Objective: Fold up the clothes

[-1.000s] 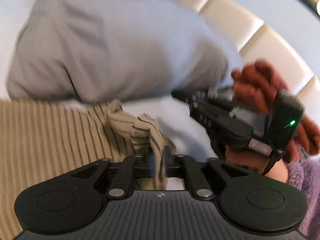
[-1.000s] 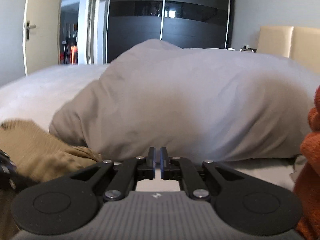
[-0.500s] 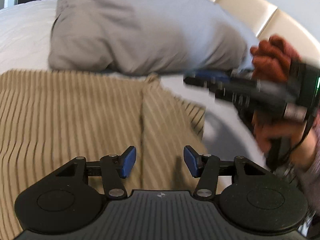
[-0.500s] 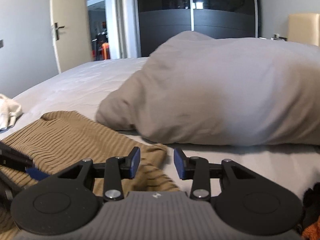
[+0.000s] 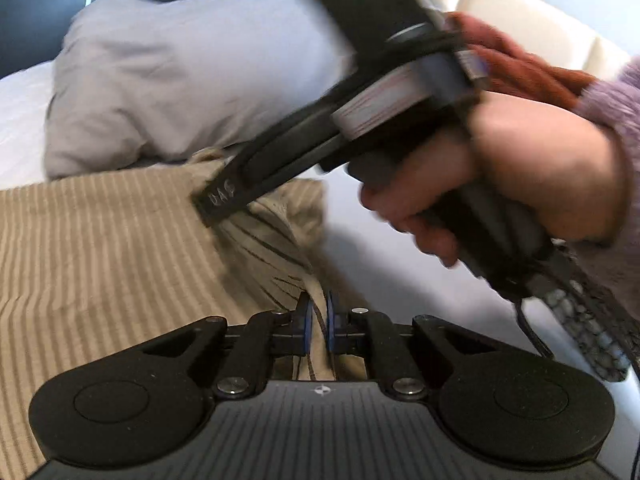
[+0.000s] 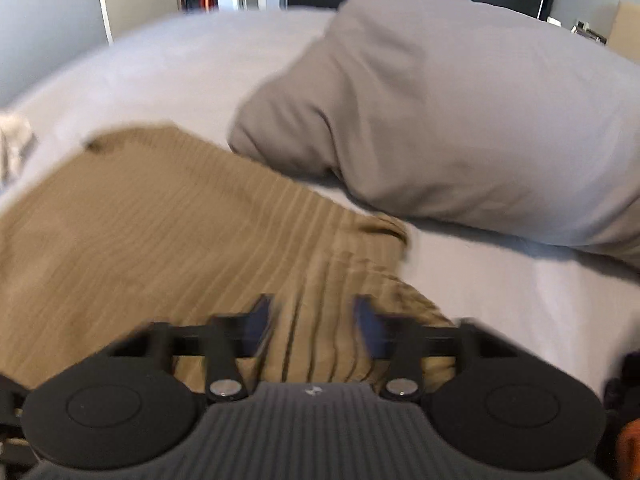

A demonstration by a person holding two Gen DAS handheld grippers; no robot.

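Note:
A tan ribbed garment (image 5: 100,236) lies spread on the white bed, with a bunched edge at its right side (image 5: 280,232). My left gripper (image 5: 316,320) is shut on a fold of that edge. My right gripper (image 6: 312,320) is open, its jaws wide apart over the same garment (image 6: 160,216) near its rumpled corner. In the left wrist view the right gripper's body (image 5: 320,152) reaches down onto the garment, held by a hand; its fingertips are hidden there.
A large grey pillow (image 6: 460,120) lies just beyond the garment; it also shows in the left wrist view (image 5: 192,80). A rust-red knit item (image 5: 516,64) lies by the cream headboard (image 5: 520,12). White bedsheet (image 6: 520,300) lies to the right.
My left gripper, open half a second ago, has closed on the garment's edge. My right gripper has opened wider and moved down over the garment, closer to the left one.

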